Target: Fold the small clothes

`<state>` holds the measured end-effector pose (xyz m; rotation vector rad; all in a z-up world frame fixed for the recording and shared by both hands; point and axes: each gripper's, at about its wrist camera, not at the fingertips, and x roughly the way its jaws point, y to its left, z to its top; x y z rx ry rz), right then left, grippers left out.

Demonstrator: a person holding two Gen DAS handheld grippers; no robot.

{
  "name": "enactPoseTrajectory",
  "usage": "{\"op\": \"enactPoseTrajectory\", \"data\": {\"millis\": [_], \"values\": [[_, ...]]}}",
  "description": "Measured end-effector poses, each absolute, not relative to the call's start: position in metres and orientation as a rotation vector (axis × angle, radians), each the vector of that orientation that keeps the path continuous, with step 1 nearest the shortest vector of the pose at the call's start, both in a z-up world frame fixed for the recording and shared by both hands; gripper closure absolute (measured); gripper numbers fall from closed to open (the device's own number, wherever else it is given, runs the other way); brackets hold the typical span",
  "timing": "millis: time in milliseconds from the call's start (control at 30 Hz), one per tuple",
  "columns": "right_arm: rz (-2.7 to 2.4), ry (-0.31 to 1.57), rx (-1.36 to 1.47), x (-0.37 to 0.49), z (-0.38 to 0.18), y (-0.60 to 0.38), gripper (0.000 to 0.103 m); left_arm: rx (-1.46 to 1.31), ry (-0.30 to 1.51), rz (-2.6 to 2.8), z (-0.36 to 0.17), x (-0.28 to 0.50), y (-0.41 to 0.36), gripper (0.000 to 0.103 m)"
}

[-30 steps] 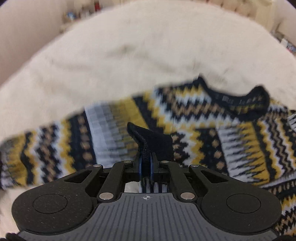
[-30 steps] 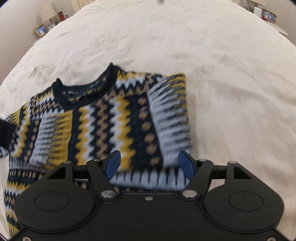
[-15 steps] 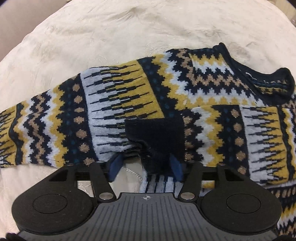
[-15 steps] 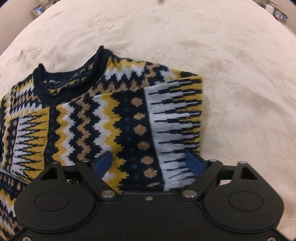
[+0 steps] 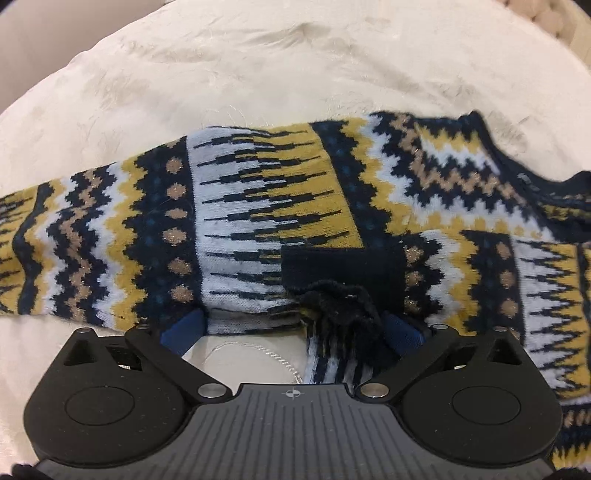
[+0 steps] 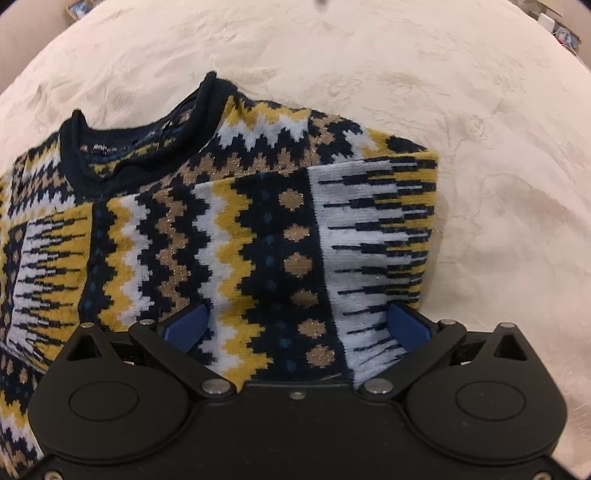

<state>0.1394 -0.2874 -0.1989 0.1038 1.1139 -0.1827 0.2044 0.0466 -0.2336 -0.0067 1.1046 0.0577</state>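
Observation:
A small knit sweater [image 5: 258, 206] with navy, yellow, white and tan zigzags lies flat on a cream fluffy cover [image 5: 258, 74]. Its navy cuff [image 5: 340, 269] rests loose on the body, crumpled at its near end. My left gripper [image 5: 293, 325] hovers close above it, jaws opening wide, pads off the cloth. In the right wrist view the sweater [image 6: 258, 229] shows its navy collar [image 6: 140, 155] and a sleeve [image 6: 369, 221] folded across the chest. My right gripper [image 6: 297, 321] is also opening, with the folded sleeve lying between its blue pads, not pinched.
The cream cover [image 6: 480, 110] stretches far beyond and to the right of the sweater. A thin pale thread [image 5: 258, 350] lies on it by the left gripper. Small framed pictures [image 6: 77, 5] and clutter [image 6: 561, 29] stand past the far corners.
My left gripper was shut on the navy cuff, then opened and let it drop onto the sweater. Both grippers sank closer to the cloth, and the right jaws spread wider.

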Motion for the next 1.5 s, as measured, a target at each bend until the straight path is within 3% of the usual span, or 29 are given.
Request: {"op": "enactPoseTrajectory", "data": {"millis": [67,133,367,600,867,933,1033,1267,1500], "values": [[-0.195,1.112,0.118,0.143,-0.19,-0.287,0.002,-0.055,1.079,0.027,-0.229,0.193,0.062,0.009],[-0.202,1.08,0.097,0.139,-0.178,-0.281,0.01,-0.104,1.072,0.002,-0.221,0.182,0.079,0.018],[-0.143,0.982,0.121,0.103,-0.136,-0.244,0.011,-0.158,1.021,0.083,-0.187,0.122,0.157,0.018],[-0.063,1.025,0.084,0.069,-0.119,-0.183,0.011,-0.243,0.977,0.288,-0.173,0.086,0.26,0.018],[0.002,1.062,0.058,0.048,-0.112,-0.131,0.011,0.022,0.954,0.427,-0.168,0.088,0.32,0.018],[0.005,1.065,0.053,0.046,-0.112,-0.122,0.011,0.095,0.975,0.411,-0.173,0.096,0.327,0.025],[0.008,1.062,0.03,0.042,-0.107,-0.111,0.011,0.149,0.959,0.429,-0.168,0.11,0.351,0.025],[-0.009,1.042,0.032,0.04,-0.094,-0.097,0.011,-0.129,0.933,0.544,-0.134,0.135,0.446,0.025],[0.022,1.045,0.018,0.04,-0.093,-0.08,0.011,-0.461,0.874,0.496,-0.13,0.084,0.444,0.025]]}}
